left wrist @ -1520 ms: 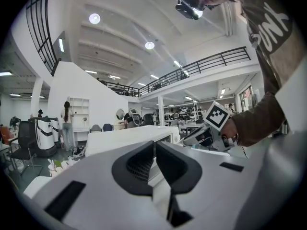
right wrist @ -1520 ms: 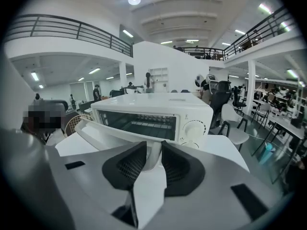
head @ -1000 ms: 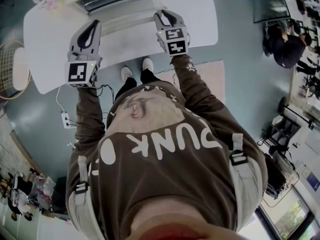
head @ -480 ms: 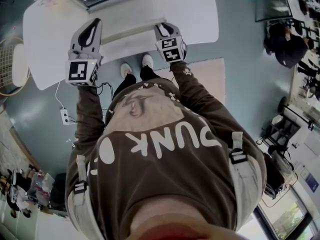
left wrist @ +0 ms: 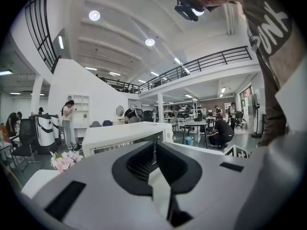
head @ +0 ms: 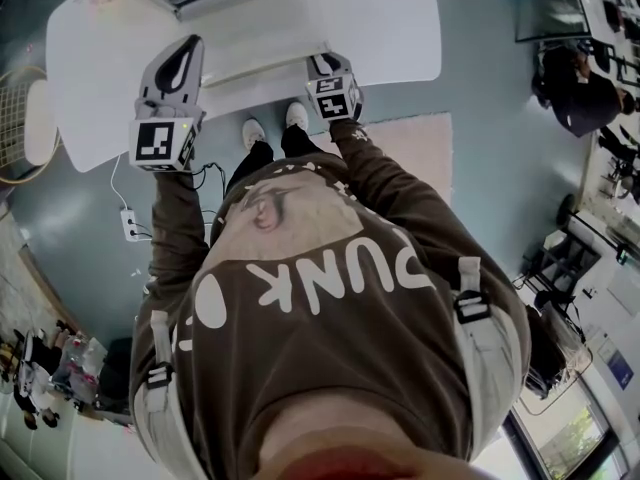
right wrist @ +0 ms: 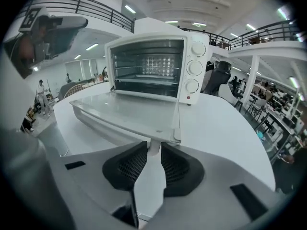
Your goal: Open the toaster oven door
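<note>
A white toaster oven (right wrist: 153, 66) stands on the round white table (right wrist: 225, 128). Its glass door (right wrist: 124, 114) hangs down about level, showing the racks inside. My right gripper (right wrist: 152, 150) is shut on the door handle (right wrist: 165, 139) at the handle's right end. In the head view the right gripper (head: 325, 65) sits at the door's (head: 265, 43) front edge, near the table edge. My left gripper (head: 183, 56) hovers over the table left of the door, shut and holding nothing. In the left gripper view the left gripper (left wrist: 154, 147) points at the oven (left wrist: 129, 135) from the side.
Pink flowers (left wrist: 62, 161) stand on the table left of the oven. A wicker chair (head: 20, 128) is at the table's left, a power strip (head: 130, 233) lies on the floor, and a pale rug (head: 410, 148) is under my feet. People work at desks far behind.
My right gripper has drawn back toward my body and the table edge, bringing the oven door down with it. The left gripper has stayed where it was.
</note>
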`<state>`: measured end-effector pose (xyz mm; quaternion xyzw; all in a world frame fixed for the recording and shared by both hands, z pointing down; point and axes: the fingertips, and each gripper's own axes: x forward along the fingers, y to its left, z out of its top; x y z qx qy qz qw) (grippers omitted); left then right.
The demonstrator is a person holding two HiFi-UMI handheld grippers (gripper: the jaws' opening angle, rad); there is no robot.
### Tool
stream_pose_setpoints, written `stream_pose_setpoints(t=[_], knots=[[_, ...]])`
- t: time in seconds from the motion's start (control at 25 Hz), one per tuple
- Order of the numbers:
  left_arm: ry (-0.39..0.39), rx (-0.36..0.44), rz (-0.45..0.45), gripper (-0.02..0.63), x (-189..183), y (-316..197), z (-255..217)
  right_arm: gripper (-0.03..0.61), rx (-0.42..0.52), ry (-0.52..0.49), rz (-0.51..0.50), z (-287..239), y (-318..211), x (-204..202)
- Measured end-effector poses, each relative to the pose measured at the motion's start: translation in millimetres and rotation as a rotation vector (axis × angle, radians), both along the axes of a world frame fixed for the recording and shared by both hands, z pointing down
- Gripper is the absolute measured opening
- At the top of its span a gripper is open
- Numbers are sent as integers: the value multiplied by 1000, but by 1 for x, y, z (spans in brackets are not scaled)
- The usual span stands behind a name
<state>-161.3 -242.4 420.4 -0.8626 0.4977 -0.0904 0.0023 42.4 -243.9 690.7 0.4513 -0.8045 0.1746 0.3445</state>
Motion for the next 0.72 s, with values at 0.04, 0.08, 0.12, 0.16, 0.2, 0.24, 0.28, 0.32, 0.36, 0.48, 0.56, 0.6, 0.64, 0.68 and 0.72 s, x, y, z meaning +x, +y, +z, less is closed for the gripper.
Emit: stream_pose_setpoints(t=[0.04,0.08,0.12,0.16,0.2,0.24,0.28,0.32,0.36,0.48,0.56,0.6,0.64,0.68,0.72], knots=[[-2,-2,-1,5,0,0,0,101,6,5,4,3,0,0],[-4,-3,-1,5,0,1,1,101,13,15,7,8,0,0],[-5,-4,1,5,0,1,2,101,19,30,8,12,1,0],[-4,-4,2,5,-1,1,2,101,24,51,4,18,1,0],[-1,-5,1,5,-1,1,3,101,29,78,-4,23,2,0],[0,-7,1,5,0,1,3,100,35,106,-14,28,3,0],[-1,-9,3,5,0,2,4,100,43,127,-21,31,4,0],[-3,-9,6,5,1,2,4,101,50,138,-24,33,4,0],[-3,-10,8,5,1,2,4,101,58,141,-24,33,3,0],[-5,-7,12,5,2,2,3,103,74,147,-18,33,3,0],[-3,-10,13,5,4,2,3,103,80,150,-19,32,3,0],[-2,-10,14,5,5,3,3,103,80,150,-21,32,4,0],[-1,-10,18,5,6,3,3,103,81,151,-24,32,4,0],[0,-10,20,5,7,4,3,103,81,151,-27,32,4,0],[1,-9,21,5,7,4,3,103,81,151,-29,32,5,0]])
